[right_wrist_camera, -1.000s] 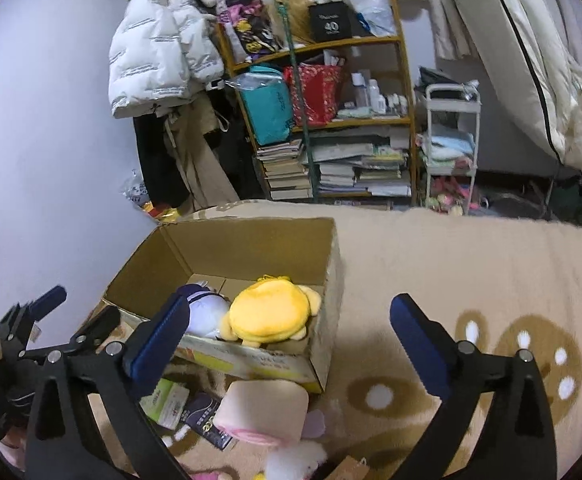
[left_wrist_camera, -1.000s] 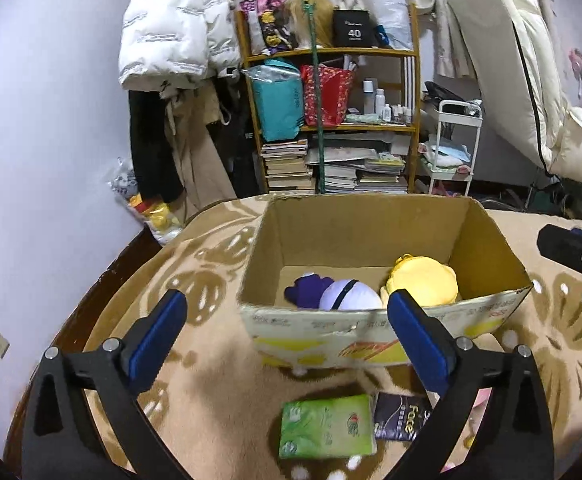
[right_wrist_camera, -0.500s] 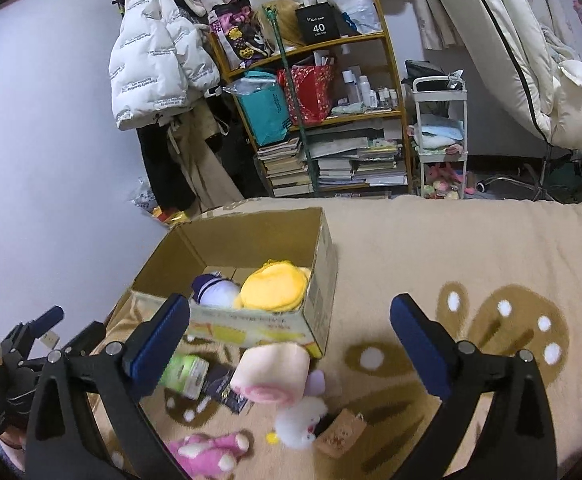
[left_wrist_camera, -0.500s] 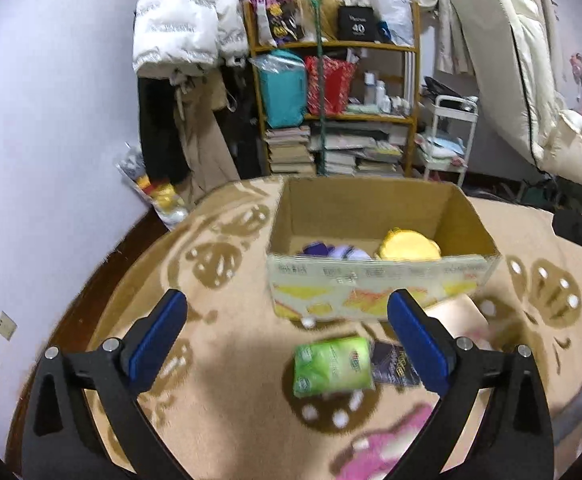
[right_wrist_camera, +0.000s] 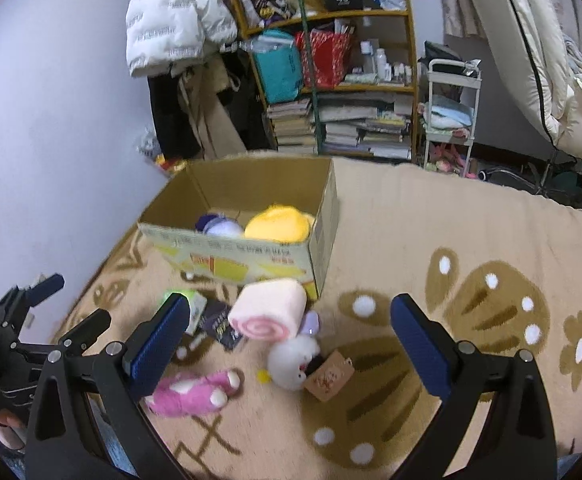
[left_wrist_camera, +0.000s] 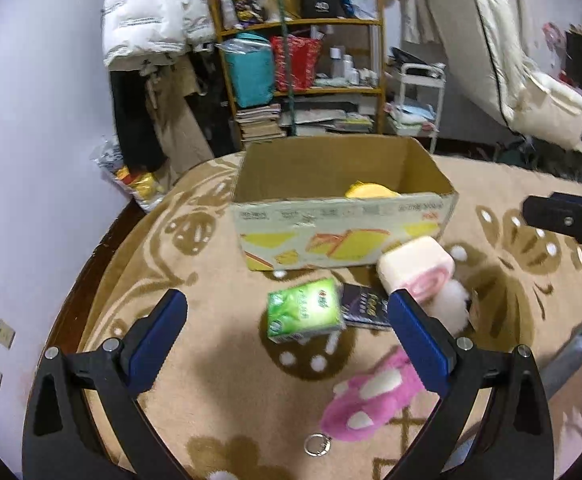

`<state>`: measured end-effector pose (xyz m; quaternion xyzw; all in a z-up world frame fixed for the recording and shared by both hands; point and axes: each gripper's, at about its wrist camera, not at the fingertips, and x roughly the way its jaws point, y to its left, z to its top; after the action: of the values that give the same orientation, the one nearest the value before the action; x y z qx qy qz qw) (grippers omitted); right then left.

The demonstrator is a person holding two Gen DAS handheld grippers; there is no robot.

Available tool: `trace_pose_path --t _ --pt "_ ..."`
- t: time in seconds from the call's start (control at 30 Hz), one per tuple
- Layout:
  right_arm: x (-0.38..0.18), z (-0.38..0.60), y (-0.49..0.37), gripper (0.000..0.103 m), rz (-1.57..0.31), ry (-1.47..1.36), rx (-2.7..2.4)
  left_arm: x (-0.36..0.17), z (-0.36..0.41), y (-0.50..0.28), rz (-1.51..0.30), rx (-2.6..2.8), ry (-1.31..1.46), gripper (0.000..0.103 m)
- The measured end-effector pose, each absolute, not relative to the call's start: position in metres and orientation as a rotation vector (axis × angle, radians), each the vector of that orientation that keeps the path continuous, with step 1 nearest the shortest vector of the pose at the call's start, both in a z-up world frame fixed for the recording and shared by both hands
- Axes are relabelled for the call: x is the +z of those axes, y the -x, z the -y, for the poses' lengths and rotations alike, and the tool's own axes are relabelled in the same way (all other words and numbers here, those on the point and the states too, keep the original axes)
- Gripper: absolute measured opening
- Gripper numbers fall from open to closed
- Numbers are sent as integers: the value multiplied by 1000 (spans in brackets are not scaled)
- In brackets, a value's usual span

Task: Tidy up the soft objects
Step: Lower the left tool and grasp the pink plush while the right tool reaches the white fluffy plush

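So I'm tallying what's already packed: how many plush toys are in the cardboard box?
2 visible in the cardboard box: a yellow plush at its right, a purple-and-white plush left of it. Others may be hidden behind the front wall.

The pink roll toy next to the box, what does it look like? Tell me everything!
The roll toy is a soft, fuzzy plush shaped like a swiss-roll cake: pale pink outside, with a darker pink swirl on its white end. It lies on its side on the tan rug, right in front of the near corner of the cardboard box. A white plush sits close by its swirl end. Neither hand-held gripper touches it.
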<state>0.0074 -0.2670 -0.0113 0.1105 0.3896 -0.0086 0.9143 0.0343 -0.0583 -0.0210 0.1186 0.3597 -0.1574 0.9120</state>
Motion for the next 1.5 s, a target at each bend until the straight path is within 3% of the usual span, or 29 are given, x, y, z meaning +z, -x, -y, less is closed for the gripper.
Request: trace_pose_path --t 0.37,1.0,1.27,1.33,1.5 --pt "-41 268 -22 103 -952 -233 -14 -44 93 -24 -770 -453 -338 100" --pt "-103 259 -51 99 -1223 -226 10 -110 126 -26 -1019 -565 -491 99" --pt "-130 260 -58 92 -1323 -254 8 -133 130 -34 -1088 -509 -551 99" --pt "-135 260 -59 84 -1340 -265 14 -137 128 -38 -1112 -507 -540 99" --pt "-147 257 -67 79 -1372 -270 22 -146 125 -49 -1186 -520 -493 88"
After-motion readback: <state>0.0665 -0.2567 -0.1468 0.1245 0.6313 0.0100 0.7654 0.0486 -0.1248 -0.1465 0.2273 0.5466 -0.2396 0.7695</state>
